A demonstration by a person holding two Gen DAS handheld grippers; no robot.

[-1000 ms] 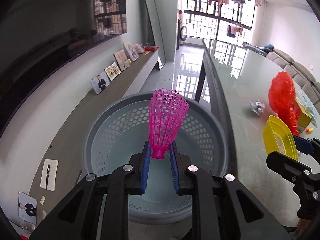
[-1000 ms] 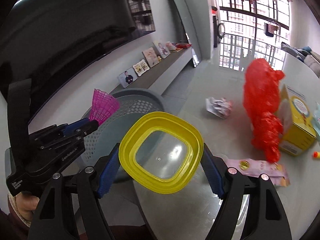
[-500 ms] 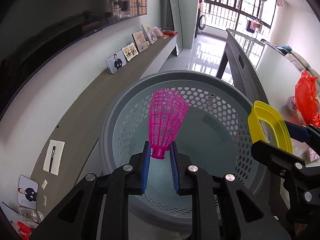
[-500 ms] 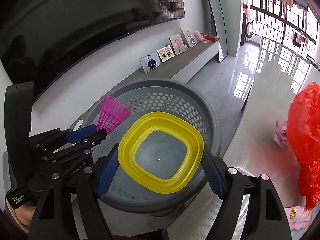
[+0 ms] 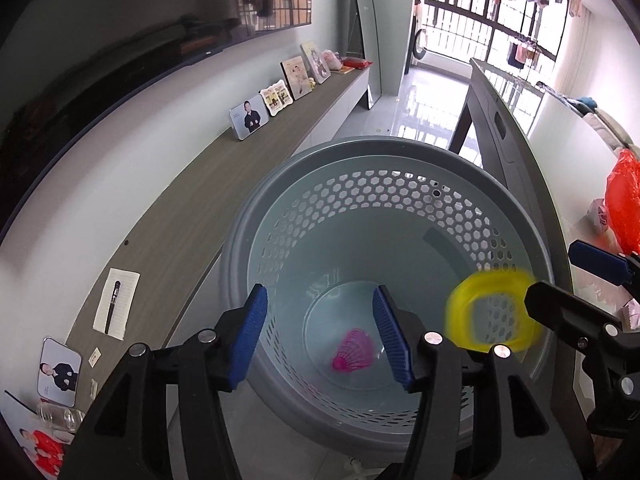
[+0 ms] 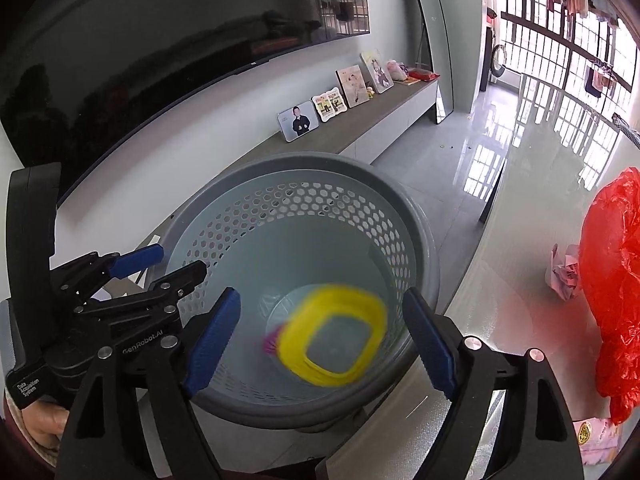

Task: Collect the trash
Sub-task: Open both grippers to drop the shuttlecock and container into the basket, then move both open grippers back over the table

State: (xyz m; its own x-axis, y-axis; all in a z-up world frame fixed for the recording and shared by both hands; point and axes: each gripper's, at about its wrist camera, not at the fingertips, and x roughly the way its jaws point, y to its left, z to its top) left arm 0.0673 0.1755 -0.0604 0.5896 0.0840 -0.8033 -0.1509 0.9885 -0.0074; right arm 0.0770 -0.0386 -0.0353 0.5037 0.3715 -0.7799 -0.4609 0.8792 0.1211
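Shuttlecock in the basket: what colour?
Pink shuttlecock, lying on the basket floor; clearest in the left wrist view.

left claw: just opened, empty | right claw: just opened, empty | both angled down

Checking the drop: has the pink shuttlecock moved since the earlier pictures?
Yes. The pink shuttlecock has left the left hand-held gripper, whose jaws have just been opening, and lies down on the basket floor.
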